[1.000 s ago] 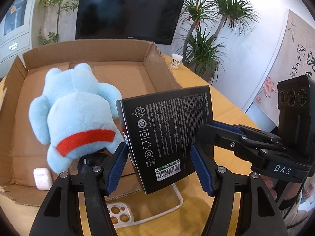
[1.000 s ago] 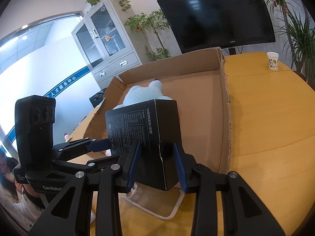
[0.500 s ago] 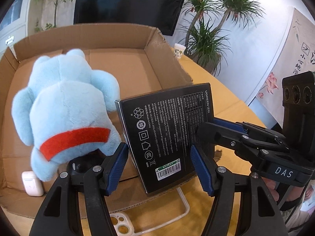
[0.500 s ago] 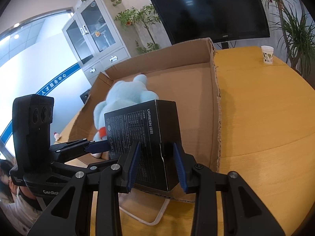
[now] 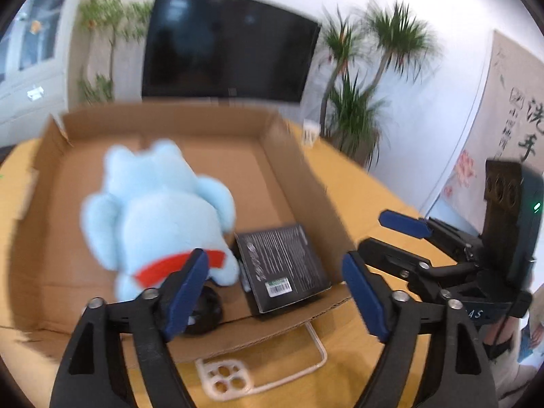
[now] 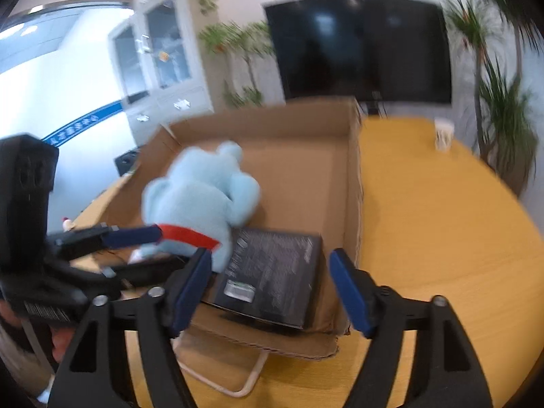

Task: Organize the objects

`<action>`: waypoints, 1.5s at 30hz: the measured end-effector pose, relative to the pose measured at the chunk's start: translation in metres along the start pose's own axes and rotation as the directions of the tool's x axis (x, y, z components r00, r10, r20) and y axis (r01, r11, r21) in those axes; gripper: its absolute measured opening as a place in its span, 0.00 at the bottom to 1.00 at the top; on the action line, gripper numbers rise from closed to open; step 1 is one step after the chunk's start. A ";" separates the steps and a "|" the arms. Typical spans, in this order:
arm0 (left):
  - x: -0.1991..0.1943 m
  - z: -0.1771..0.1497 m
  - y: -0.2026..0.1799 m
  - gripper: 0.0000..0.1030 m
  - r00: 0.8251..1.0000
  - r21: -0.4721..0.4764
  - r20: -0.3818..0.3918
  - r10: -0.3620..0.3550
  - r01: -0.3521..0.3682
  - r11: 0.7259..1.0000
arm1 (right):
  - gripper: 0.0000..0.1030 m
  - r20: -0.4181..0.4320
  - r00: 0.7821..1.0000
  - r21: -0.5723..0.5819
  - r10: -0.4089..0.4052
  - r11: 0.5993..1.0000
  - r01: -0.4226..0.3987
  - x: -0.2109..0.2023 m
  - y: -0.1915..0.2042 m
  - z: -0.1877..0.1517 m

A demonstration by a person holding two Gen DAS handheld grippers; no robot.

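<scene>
A black product box [image 5: 284,267] lies flat in the near right corner of the open cardboard box [image 5: 295,170], beside a light blue plush toy [image 5: 153,210] with a red band. It also shows in the right wrist view [image 6: 272,275], next to the plush [image 6: 200,200]. My left gripper [image 5: 272,292] is open and empty, just above the cardboard box's near wall. My right gripper [image 6: 270,289] is open and empty, close above the black box. The right gripper shows in the left wrist view [image 5: 404,224]; the left gripper shows in the right wrist view [image 6: 132,234].
A clear phone case [image 5: 258,370] lies on the wooden table [image 6: 442,238] in front of the cardboard box. A round black object [image 5: 204,312] sits under the plush. A paper cup [image 6: 444,134] stands far right. A TV and potted plants stand behind.
Both grippers have opened and let go of the black box, which now lies flat inside the cardboard box. Both grippers have drawn back a little.
</scene>
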State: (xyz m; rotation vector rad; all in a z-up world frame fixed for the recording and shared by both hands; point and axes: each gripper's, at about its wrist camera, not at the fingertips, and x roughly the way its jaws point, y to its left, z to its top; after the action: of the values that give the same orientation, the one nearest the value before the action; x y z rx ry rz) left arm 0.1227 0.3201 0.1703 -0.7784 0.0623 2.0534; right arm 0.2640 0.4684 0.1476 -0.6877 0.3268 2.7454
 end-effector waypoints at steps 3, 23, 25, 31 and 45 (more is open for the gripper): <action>-0.053 -0.007 0.020 0.95 0.999 -0.043 0.026 0.039 -0.037 0.998 | 0.80 0.043 0.997 -0.055 0.069 0.996 -0.066 -0.026 0.023 0.006; -0.122 -0.221 0.110 1.00 0.977 -0.447 -0.212 -0.027 -0.073 0.891 | 0.87 -0.441 0.775 -0.287 0.453 0.747 -0.600 0.026 0.192 -0.142; -0.114 -0.225 0.110 1.00 0.972 -0.458 -0.232 -0.029 -0.082 0.885 | 0.86 -0.462 0.775 -0.320 0.432 0.733 -0.600 0.033 0.201 -0.148; -0.101 -0.222 0.106 0.99 0.967 -0.427 -0.254 -0.033 -0.081 0.901 | 0.74 -0.510 0.780 -0.373 0.363 0.724 -0.581 0.054 0.212 -0.162; -0.074 -0.213 0.091 0.95 0.943 -0.324 -0.321 -0.085 -0.025 0.946 | 0.66 -0.558 0.770 -0.409 0.310 0.705 -0.580 0.053 0.213 -0.166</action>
State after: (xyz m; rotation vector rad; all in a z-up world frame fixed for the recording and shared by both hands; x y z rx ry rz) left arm 0.1883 0.1416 0.0181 -1.3198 -0.1029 1.9063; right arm 0.2181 0.2343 0.0102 -1.6237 -0.3068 3.1425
